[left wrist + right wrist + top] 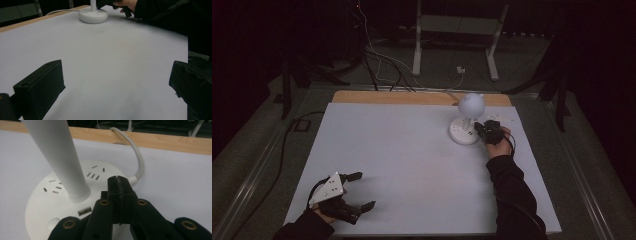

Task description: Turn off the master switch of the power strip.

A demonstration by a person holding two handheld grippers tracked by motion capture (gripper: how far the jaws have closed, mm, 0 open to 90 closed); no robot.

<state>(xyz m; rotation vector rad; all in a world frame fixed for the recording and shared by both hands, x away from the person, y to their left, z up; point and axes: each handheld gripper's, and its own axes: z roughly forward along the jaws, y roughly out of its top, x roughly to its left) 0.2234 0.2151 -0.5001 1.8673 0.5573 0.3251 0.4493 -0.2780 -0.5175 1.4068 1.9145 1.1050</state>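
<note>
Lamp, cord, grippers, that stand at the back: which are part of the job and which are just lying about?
In the job:
lamp
right gripper, shut, over the lamp's base
cord

Lying about:
left gripper, open, idle on the mat
stand
floor cables

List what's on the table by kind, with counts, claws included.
Lamp with socket base: 1
White power cord: 1
Claws: 2, the left claw open, the right claw shut at the lamp's base
Total: 4
</note>
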